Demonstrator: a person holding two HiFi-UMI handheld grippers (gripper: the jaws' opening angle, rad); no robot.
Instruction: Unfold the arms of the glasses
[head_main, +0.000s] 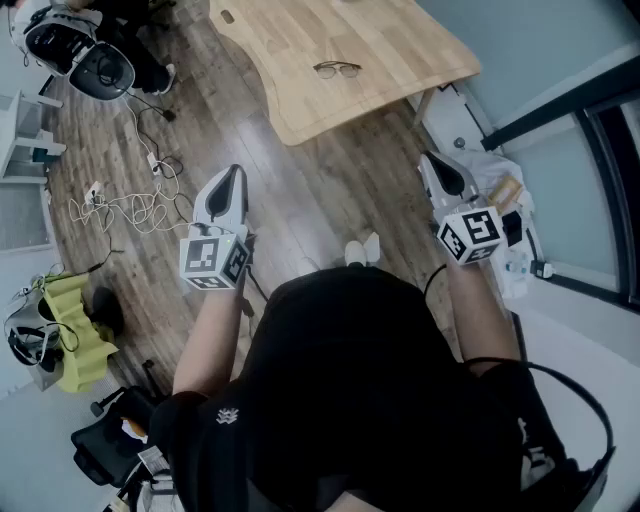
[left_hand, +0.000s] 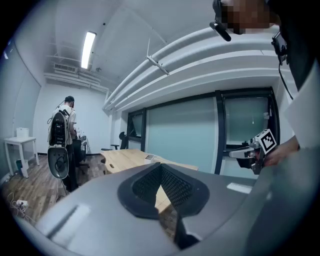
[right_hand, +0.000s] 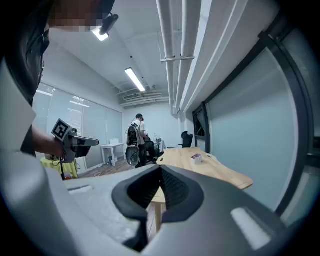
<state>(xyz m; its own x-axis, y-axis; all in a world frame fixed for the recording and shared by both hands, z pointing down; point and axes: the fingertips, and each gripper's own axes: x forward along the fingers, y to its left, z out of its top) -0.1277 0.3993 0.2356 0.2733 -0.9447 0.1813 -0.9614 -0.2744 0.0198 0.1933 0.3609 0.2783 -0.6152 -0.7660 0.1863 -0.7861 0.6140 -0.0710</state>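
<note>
The left gripper (left_hand: 161, 166) has its jaws pressed together, the ribbed pads meeting in a single seam with nothing between them. The right gripper (right_hand: 161, 171) is the same, pads closed on each other and pinching nothing. From the head view both are held out in front of the wearer's dark torso, well apart from each other, over the wood floor (head_main: 300, 200) and touching nothing. Each points slightly downward toward the table (head_main: 300, 40). A pale shoe tip (head_main: 362, 250) shows between them, just past the torso. To the left, white cables (head_main: 120, 205) are tangled on the floor. Further on, the glasses (head_main: 337, 69) lie alone on the light wooden table near its close edge, well beyond both grippers. They are too small to tell whether the arms are folded. Neither gripper view shows them, as each gripper's own grey body covers the lower half of its picture and hides the near end of the table. A small pale object (right_hand: 195, 158) sits on the table's far part; what it is cannot be told. The head view cuts off the table's far end. At the back of the room a person (left_hand: 62, 130) stands with a backpack, turned away.
</note>
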